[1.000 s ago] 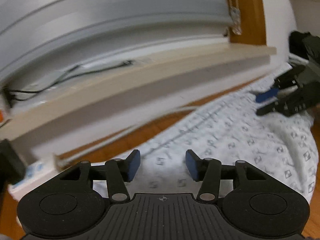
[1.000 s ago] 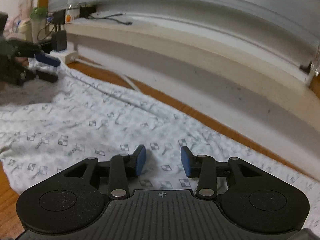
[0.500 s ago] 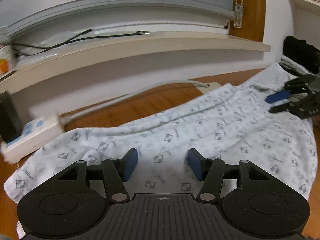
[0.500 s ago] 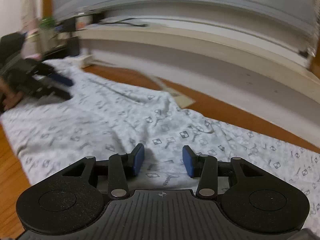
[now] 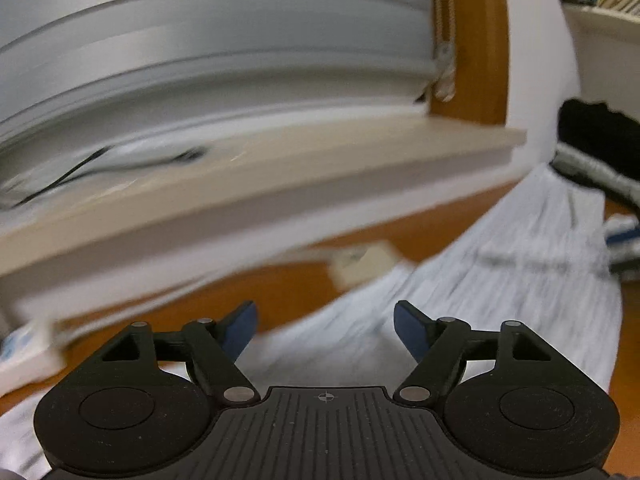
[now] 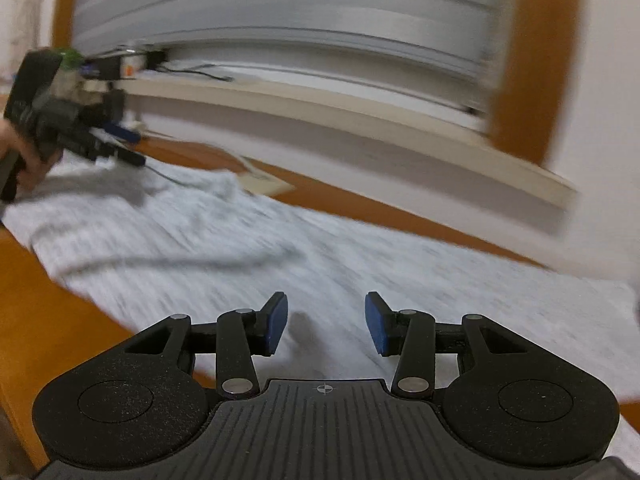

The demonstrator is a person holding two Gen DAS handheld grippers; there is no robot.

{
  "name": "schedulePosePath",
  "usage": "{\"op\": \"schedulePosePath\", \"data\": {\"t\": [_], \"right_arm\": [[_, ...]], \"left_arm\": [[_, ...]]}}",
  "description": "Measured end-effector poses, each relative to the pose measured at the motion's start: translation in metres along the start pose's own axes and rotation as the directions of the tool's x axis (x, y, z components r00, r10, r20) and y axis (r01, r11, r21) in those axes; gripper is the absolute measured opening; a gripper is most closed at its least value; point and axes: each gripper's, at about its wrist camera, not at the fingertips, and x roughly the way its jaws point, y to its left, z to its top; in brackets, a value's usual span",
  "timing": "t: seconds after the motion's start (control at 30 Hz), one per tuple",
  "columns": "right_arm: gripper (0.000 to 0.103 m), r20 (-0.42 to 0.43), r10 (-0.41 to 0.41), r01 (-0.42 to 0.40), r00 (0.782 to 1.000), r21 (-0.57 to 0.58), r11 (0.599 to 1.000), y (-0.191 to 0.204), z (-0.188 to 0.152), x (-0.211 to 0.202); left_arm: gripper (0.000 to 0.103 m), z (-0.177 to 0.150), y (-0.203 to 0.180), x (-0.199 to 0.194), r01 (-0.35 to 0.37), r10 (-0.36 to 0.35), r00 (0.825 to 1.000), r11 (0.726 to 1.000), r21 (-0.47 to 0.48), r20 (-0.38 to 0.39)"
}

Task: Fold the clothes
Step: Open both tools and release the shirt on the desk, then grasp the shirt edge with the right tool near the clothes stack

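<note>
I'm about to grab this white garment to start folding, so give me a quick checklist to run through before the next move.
1. Left tool open and holding nothing: ok.
2. Right tool open and holding nothing: ok.
3. Garment spread on the wooden floor with nothing lying on it: ok.
4. Right tool over cloth: ok, fabric shows between its fingers.
5. Left tool over cloth: ok, though it sits near the garment's edge, with bare floor just beyond its left finger.
6. Exact edge or hem to pinch: cannot tell, both views are motion-blurred.
</note>
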Motion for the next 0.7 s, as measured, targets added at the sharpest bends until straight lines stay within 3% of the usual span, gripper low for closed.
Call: {"op": "schedulePosePath", "data": {"t": [0.13, 0.27, 0.37, 0.7], "right_arm": [[0.045, -0.048, -0.096, 0.099, 0.994, 0.046, 0.994, -0.036, -0.033, -0.038], [0.048, -0.098, -0.166, 0.175, 0.981, 0.101, 0.979, -0.062, -0.063, -0.072], [0.05, -0.129, -0.192, 0.21, 0.973, 0.143, 0.967, -0.073, -0.082, -0.093], [0.05, -0.155, -0.142, 0.172, 0.978, 0.197, 0.965, -0.068, -0.098, -0.112]], "left_arm": [[0.08, 0.019, -0.036, 0.035, 0.078, -0.078, 0.996, 0.997, -0.002, 0.034], [0.08, 0.018, -0.062, 0.06, 0.166, -0.166, 0.986, 0.986, 0.0, 0.024], [0.08, 0.012, -0.071, 0.072, 0.173, -0.174, 0.985, 0.984, 0.03, 0.0], [0.086, 0.011, -0.076, 0.07, 0.187, -0.188, 0.982, 0.982, 0.038, 0.011]]}}
